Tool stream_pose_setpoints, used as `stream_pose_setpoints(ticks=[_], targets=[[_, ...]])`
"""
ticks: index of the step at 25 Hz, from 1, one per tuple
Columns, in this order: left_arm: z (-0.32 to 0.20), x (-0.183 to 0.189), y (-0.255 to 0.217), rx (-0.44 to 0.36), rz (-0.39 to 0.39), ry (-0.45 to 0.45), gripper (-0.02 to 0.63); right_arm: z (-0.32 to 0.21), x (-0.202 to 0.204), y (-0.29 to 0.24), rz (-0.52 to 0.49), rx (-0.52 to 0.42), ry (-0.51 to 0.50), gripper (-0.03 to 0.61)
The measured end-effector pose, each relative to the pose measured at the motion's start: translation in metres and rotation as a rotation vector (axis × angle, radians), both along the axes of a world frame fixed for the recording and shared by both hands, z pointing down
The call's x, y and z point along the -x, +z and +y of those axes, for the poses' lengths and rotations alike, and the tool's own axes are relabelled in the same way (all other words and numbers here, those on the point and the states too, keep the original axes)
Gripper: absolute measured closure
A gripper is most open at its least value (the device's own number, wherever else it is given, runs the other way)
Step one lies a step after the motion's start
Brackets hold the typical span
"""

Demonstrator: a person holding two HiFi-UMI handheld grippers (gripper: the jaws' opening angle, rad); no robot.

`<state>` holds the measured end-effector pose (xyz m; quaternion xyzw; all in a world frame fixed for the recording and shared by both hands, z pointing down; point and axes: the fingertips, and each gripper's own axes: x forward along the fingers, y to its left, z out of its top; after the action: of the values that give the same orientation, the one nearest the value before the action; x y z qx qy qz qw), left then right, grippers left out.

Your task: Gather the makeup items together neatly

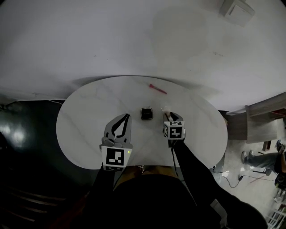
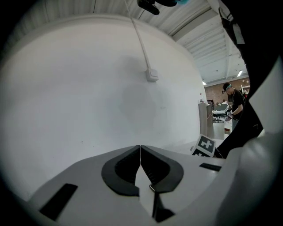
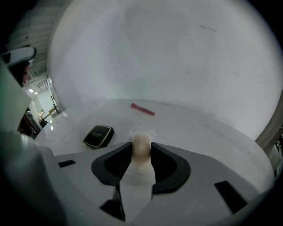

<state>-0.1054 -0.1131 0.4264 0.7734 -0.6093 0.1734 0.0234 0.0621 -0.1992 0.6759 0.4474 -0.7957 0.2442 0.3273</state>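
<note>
A white round table (image 1: 89, 116) carries a black square compact (image 1: 146, 113) (image 3: 98, 136) near its middle and a thin red stick (image 1: 157, 89) (image 3: 142, 109) farther back. My right gripper (image 1: 167, 112) (image 3: 141, 152) is just right of the compact, shut on a beige makeup sponge in clear wrap (image 3: 141, 143); the sponge fills the gap between the pads and rests low over the tabletop. My left gripper (image 1: 126, 118) (image 2: 140, 152) hovers left of the compact, its jaws shut together with nothing between them. It points at the bare wall.
A white wall rises behind the table with a small box (image 1: 236, 10) (image 2: 152, 75) and cable on it. Wooden furniture (image 1: 266, 118) stands off the table's right side. A person (image 2: 234, 99) stands far off at the right. The floor to the left is dark.
</note>
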Motion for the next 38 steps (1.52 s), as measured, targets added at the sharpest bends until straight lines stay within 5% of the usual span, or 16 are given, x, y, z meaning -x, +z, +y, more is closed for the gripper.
stream_pose_setpoints(ticks=[8,13,22,29,35,38], targets=[[0.001,0.002,0.009,0.028,-0.016,-0.003,0.597,0.009,0.000,0.007,0.015,-0.003,-0.057,0.368],[-0.006,0.002,0.007,0.016,-0.006,0.002,0.597,0.004,-0.008,-0.024,0.005,-0.138,-0.075,0.368],[-0.009,0.010,-0.021,-0.076,0.007,-0.018,0.597,0.008,0.034,-0.168,-0.127,-0.570,-0.311,0.368],[-0.008,0.021,-0.051,-0.150,-0.013,-0.040,0.597,0.031,0.044,-0.248,-0.172,-0.773,-0.405,0.368],[-0.008,0.025,-0.049,-0.149,-0.011,-0.054,0.597,0.032,0.045,-0.251,-0.195,-0.746,-0.429,0.368],[-0.009,0.023,-0.045,-0.137,-0.020,-0.048,0.597,0.025,0.052,-0.247,-0.190,-0.718,-0.544,0.368]])
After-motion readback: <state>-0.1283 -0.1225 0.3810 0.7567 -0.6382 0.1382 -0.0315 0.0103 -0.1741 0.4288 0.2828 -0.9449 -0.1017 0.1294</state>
